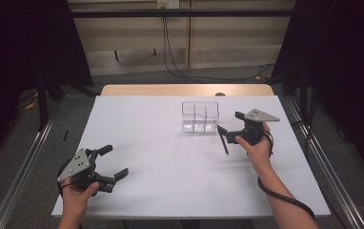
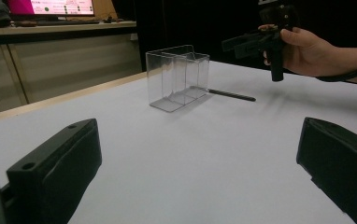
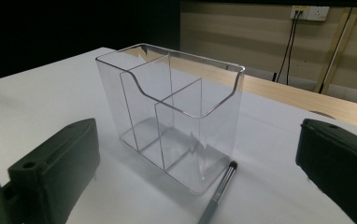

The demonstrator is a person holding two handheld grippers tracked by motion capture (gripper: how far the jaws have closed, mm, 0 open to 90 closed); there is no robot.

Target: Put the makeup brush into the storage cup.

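A clear plastic organizer (image 1: 200,117) (image 2: 176,77) (image 3: 167,112) with several compartments stands empty on the white table (image 1: 156,148), right of centre. A thin dark pen-like stick (image 1: 225,143) (image 2: 231,95) (image 3: 217,192) lies flat on the table, one end at the organizer's near right corner. My right gripper (image 1: 229,122) (image 3: 195,175) hovers open just right of the organizer, above the stick, with nothing between its jaws; it also appears far off in the left gripper view (image 2: 256,43). My left gripper (image 1: 115,162) (image 2: 197,179) is open and empty near the table's front left.
A wooden strip (image 1: 185,89) runs along the table's far edge. Metal rails (image 1: 27,157) flank the table on both sides. Cables (image 1: 180,71) trail over the floor behind. A monitor (image 2: 50,7) sits on a bench in the left gripper view.
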